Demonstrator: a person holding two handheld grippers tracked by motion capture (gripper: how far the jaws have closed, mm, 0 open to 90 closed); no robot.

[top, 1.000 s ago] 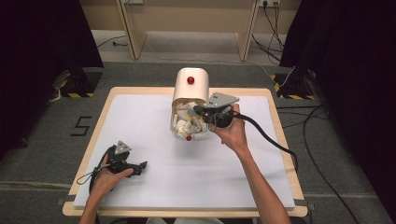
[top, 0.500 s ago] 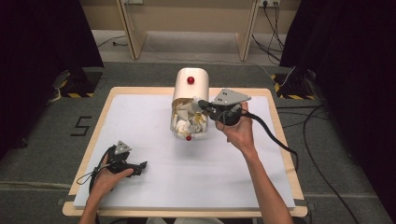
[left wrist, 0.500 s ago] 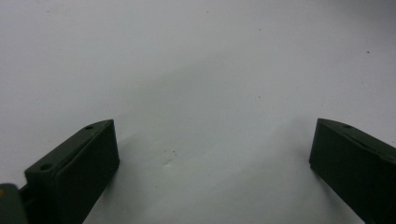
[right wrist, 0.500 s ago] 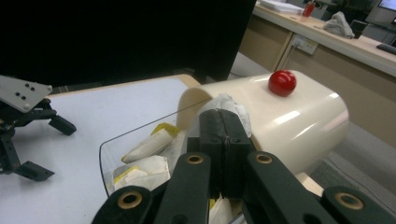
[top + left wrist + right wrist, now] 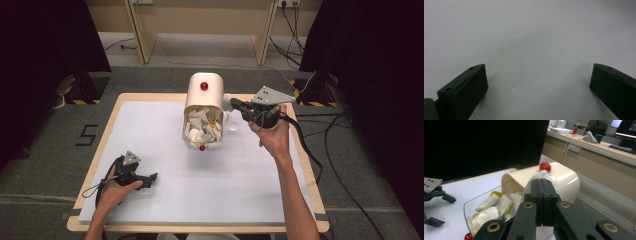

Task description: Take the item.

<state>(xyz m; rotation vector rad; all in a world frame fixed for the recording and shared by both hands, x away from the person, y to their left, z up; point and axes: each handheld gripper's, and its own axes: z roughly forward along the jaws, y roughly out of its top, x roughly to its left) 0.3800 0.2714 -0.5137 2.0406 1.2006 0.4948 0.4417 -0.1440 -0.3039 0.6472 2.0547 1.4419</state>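
Note:
A cream bin point(image 5: 202, 97) point(image 5: 566, 180) with a red knob point(image 5: 204, 86) point(image 5: 545, 166) lies on its side at the back middle of the white table top point(image 5: 150, 130). Its clear mouth point(image 5: 200, 132) point(image 5: 484, 202) faces me and holds several crumpled white and yellow wrappers point(image 5: 495, 202). My right gripper point(image 5: 234, 104) point(image 5: 544, 182) hovers just right of the bin, shut on a white crumpled wrapper point(image 5: 226, 101) point(image 5: 544, 173). My left gripper point(image 5: 152, 177) point(image 5: 537, 82) rests at the front left, open, with bare table between its jaws.
A second red knob point(image 5: 202, 148) point(image 5: 468, 236) sits at the lower rim of the clear mouth. A black cable point(image 5: 310, 155) trails from the right gripper over the table's right edge. Wooden furniture legs point(image 5: 140, 30) and more cables stand on the floor behind the table.
The right gripper has moved right and up, from the bin's mouth to beside the bin, with the white wrapper in its jaws. The left gripper has stayed put.

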